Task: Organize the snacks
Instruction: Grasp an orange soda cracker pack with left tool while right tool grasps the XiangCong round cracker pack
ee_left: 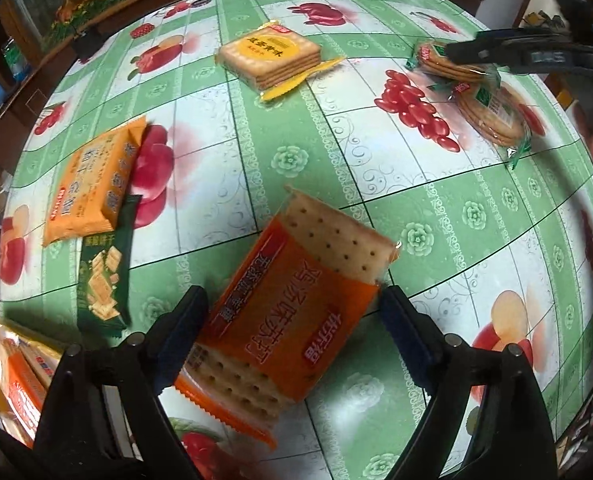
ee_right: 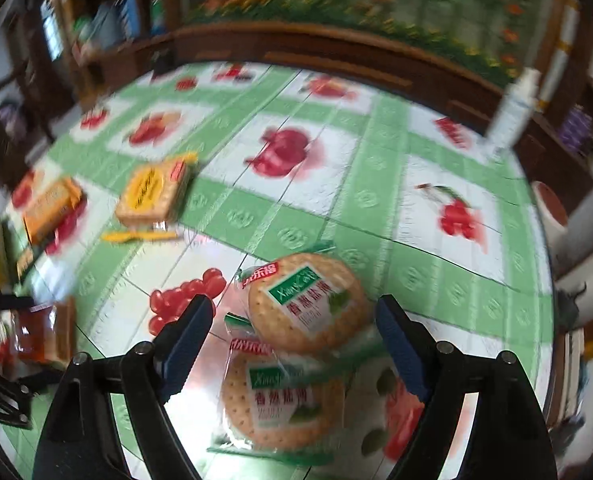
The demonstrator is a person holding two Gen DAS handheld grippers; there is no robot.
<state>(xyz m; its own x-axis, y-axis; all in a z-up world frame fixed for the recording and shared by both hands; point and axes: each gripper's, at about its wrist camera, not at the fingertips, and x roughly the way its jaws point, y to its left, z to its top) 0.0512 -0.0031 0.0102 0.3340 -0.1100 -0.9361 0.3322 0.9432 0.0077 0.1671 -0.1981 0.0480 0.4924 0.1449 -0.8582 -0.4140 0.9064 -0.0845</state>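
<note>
An orange soda-cracker pack (ee_left: pixel 316 240) lies flat on the fruit-print tablecloth (ee_left: pixel 416 184). My left gripper (ee_left: pixel 292 310) stands open astride its near half, pointing steeply down, and its pads do not press the wrapper. Two round cracker packs with green labels overlap each other, one farther (ee_right: pixel 308 304) and one nearer (ee_right: pixel 280 404). My right gripper (ee_right: pixel 294 316) hangs open above them with a gap on both sides. The left wrist view shows the same two packs (ee_left: pixel 492 116) at the upper right, with a right gripper finger (ee_left: pixel 496 54) over them.
A yellow square cracker pack (ee_left: pixel 270 56) lies mid-table. An orange pack (ee_left: pixel 92 184) and a dark green pack (ee_left: pixel 102 280) sit at the left, another pack (ee_left: pixel 12 368) at the lower left edge. A white bottle (ee_right: pixel 516 108) stands at the far rim before a wooden cabinet.
</note>
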